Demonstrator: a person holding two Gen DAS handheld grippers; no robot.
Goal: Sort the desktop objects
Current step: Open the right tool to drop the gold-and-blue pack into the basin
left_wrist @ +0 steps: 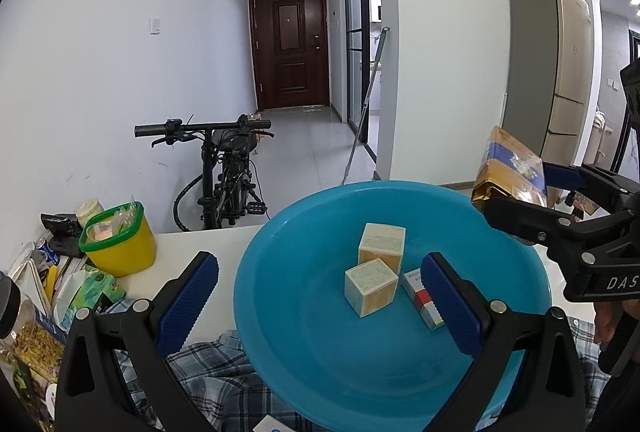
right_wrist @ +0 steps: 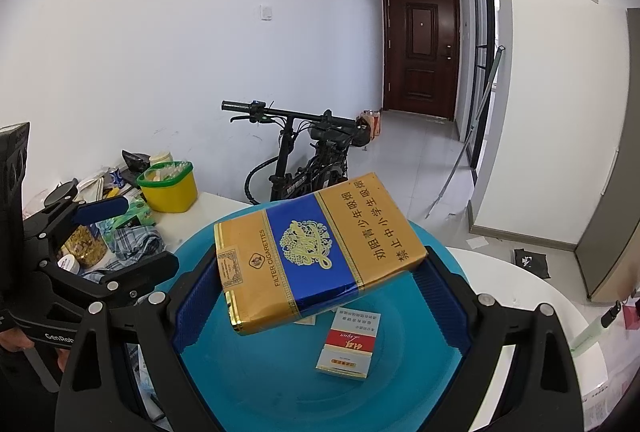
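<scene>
Right wrist view, right gripper (right_wrist: 320, 296) jaws clamped on a gold-and-blue cigarette carton (right_wrist: 316, 252) above a round blue plastic basin (right_wrist: 248, 384) on the white bench (right_wrist: 520, 284), left gripper (left_wrist: 320, 296) jaws apart and empty over two cream cardboard boxes (left_wrist: 372, 286) in the basin.

So the count: one blue basin (left_wrist: 280, 312) with three small boxes in it, two cube-ish tan boxes (left_wrist: 372, 286) dead center and one red-and-white pack (left_wrist: 420, 296) at about 3 o'clock of them. Plus one big gold-and-blue carton (right_wrist: 316, 252), one yellow tub (left_wrist: 120, 248) at 9 o'clock of the basin, one plaid cloth (left_wrist: 216, 372) and one bike (left_wrist: 228, 172).
</scene>
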